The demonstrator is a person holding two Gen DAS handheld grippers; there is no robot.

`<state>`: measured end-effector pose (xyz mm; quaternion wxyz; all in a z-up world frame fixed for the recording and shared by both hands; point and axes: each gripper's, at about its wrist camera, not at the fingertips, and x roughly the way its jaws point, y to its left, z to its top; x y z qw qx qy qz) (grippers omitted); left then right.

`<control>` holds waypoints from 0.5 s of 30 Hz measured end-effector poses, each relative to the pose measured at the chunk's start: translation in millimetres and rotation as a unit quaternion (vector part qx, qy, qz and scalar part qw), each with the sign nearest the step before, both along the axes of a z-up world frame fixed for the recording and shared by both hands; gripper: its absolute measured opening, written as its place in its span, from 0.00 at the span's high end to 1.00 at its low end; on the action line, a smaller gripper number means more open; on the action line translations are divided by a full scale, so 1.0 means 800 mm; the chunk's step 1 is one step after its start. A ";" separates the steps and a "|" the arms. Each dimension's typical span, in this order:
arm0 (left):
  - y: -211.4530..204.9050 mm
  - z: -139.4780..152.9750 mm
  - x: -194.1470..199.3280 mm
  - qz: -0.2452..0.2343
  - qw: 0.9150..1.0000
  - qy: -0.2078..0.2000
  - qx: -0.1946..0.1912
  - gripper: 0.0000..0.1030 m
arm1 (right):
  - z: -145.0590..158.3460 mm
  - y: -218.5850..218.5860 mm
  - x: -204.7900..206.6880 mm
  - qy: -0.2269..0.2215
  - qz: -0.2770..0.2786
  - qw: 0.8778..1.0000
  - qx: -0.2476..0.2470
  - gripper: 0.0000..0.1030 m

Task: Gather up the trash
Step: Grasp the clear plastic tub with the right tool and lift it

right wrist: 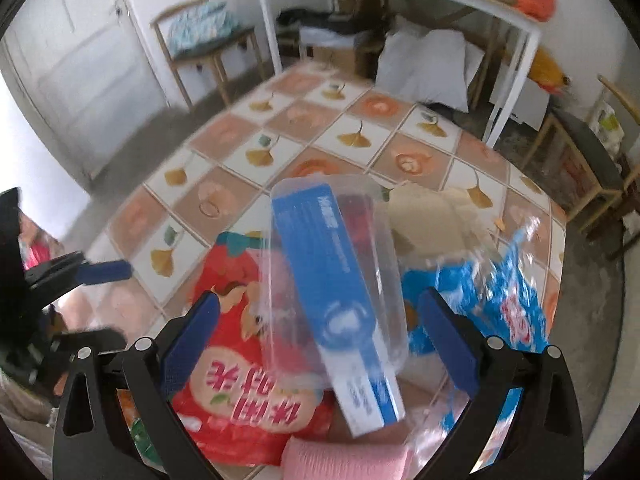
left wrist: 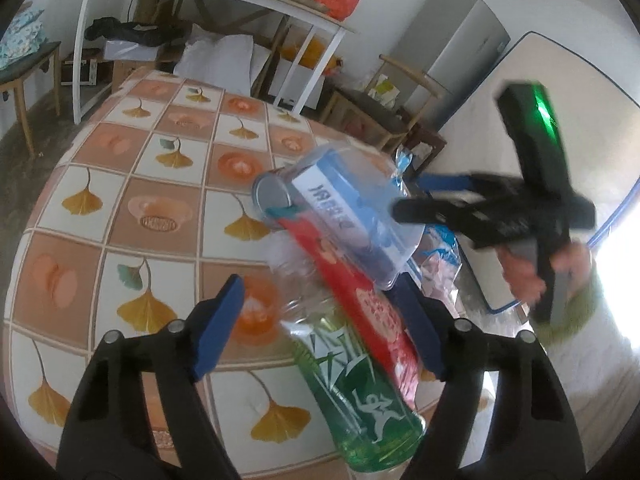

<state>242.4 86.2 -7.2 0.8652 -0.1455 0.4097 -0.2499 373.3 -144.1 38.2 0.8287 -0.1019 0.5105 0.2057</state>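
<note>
A pile of trash sits at the near edge of the table. A clear plastic tub (right wrist: 340,264) holds a blue and white box (right wrist: 344,320); both show in the left wrist view, tub (left wrist: 360,208), box (left wrist: 336,200). Beside it lie a red snack bag (right wrist: 240,368), a blue and white wrapper (right wrist: 504,300), a pink roll (right wrist: 344,460), a green-labelled clear bottle (left wrist: 360,384) and a can (left wrist: 274,196). My left gripper (left wrist: 320,328) is open around the bottle and red bag (left wrist: 372,312). My right gripper (right wrist: 320,344) is open around the tub.
The table (left wrist: 120,200) has a tiled cloth with ginkgo leaves. A white shelf rack (left wrist: 208,12), chairs (left wrist: 384,112), a grey fridge (left wrist: 452,48) and a mattress (left wrist: 540,128) stand behind. A door (right wrist: 80,60) is at the far left.
</note>
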 end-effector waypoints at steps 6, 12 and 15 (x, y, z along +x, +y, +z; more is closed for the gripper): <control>0.001 -0.010 -0.002 -0.015 1.000 0.011 -0.008 0.32 | -0.017 0.027 0.030 0.029 0.016 0.998 -0.052 0.06; 0.001 -0.023 -0.005 -0.026 0.999 0.024 -0.019 0.32 | -0.039 0.038 0.039 0.054 0.025 0.995 -0.086 0.06; 0.002 -0.028 -0.005 -0.028 0.999 0.028 -0.024 0.32 | -0.042 0.038 0.040 0.055 0.021 0.995 -0.086 0.09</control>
